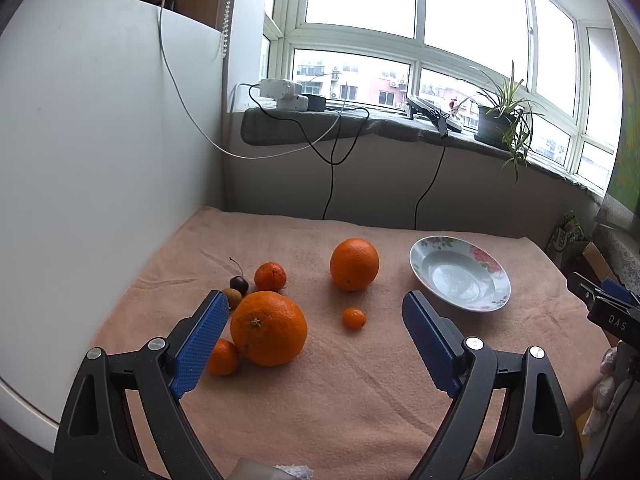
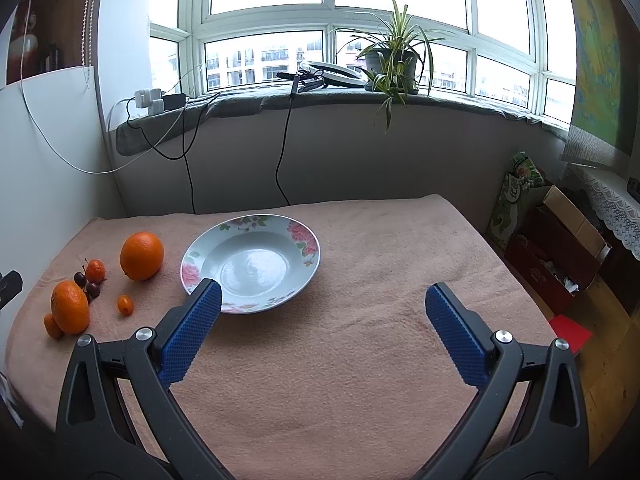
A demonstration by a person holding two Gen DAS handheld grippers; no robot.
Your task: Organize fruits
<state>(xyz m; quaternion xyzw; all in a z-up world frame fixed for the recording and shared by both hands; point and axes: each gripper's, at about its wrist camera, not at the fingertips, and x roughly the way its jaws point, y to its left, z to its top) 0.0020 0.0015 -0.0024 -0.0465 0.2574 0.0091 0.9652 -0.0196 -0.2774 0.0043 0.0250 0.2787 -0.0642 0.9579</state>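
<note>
A large orange (image 1: 268, 328) lies close in front of my left gripper (image 1: 316, 312), which is open above the pink towel (image 1: 360, 400) with nothing between its fingers. A second large orange (image 1: 354, 264) sits farther back. Around them lie a mandarin (image 1: 270, 277), a small kumquat (image 1: 354, 318), another small orange fruit (image 1: 222, 357), a dark cherry (image 1: 239, 283) and a brownish fruit (image 1: 233, 297). The floral plate (image 1: 460, 276) is empty at the right. My right gripper (image 2: 322, 300) is open just in front of the plate (image 2: 252, 262); the fruit cluster (image 2: 70, 306) lies at its left.
A white panel (image 1: 100, 160) borders the towel's left side. Behind is a windowsill with chargers (image 1: 284, 94), dangling cables (image 1: 332, 168) and a potted plant (image 2: 394, 60). Cardboard boxes (image 2: 560, 248) and a green bag (image 2: 516, 196) stand off the table's right edge.
</note>
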